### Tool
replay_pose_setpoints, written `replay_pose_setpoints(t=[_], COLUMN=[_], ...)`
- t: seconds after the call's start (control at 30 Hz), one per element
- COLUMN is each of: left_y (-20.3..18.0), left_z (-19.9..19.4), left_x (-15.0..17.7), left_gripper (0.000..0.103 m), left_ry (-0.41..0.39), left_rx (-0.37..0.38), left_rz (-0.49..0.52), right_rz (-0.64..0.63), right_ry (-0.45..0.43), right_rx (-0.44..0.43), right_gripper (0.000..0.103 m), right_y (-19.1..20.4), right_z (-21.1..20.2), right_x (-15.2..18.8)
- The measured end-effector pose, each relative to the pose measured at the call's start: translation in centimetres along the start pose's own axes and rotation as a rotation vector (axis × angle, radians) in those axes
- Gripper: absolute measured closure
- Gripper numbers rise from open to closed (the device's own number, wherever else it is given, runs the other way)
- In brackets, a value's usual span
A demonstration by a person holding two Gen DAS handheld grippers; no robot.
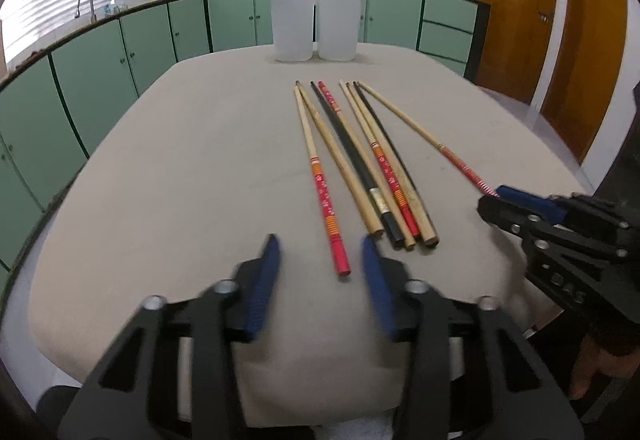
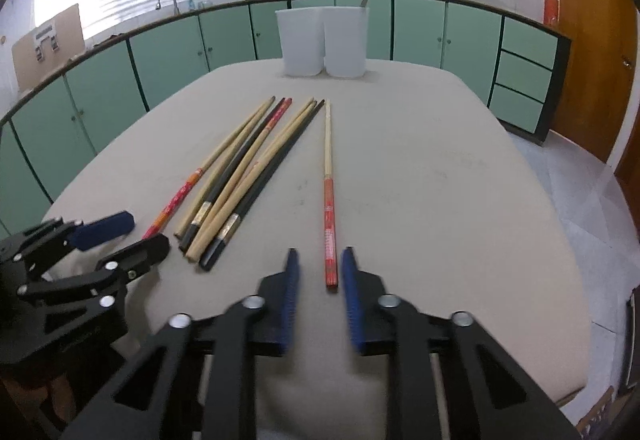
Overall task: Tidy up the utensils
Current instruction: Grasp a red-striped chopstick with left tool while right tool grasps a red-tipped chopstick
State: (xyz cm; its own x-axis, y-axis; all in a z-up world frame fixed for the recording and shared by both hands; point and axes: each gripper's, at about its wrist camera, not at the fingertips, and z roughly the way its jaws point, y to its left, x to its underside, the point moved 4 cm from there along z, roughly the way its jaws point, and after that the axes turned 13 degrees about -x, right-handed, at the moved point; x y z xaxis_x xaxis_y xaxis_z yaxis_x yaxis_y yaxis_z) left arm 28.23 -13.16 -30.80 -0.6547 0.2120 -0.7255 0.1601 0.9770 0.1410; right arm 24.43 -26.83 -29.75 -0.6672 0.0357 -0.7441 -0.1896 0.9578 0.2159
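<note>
Chopsticks lie bundled mid-counter, thick ends toward me. My right claw straddles a stray red-handled chopstick, pads spread, not yet pinching; my left claw likewise flanks another red-handled one. Two white holders wait beyond.

Your left gripper's blue pads smear with motion blur. The right gripper hides the red end of the lone chopstick right of the chopstick bundle. Something grey pokes from the right white container; you cannot identify it.
</note>
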Motion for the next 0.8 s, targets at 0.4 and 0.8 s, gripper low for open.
replay_pose_setpoints(t=[0.4,0.8], left_y=[1.3,1.6], left_z=[-0.1,-2.4], left_x=[0.4,-2.0], left_gripper=[0.094,0.096], left_ry=[-0.002,-0.015], left_rx=[0.004,0.110], left_rz=[-0.063,-0.085], right_rz=[0.009,0.039], right_ry=[-0.013,-0.032], right_rx=[0.006,-0.030], right_gripper=[0.096,0.097], right_y=[0.6,0.9], right_z=[-0.8,-4.0], right_x=[0.9,-0.6])
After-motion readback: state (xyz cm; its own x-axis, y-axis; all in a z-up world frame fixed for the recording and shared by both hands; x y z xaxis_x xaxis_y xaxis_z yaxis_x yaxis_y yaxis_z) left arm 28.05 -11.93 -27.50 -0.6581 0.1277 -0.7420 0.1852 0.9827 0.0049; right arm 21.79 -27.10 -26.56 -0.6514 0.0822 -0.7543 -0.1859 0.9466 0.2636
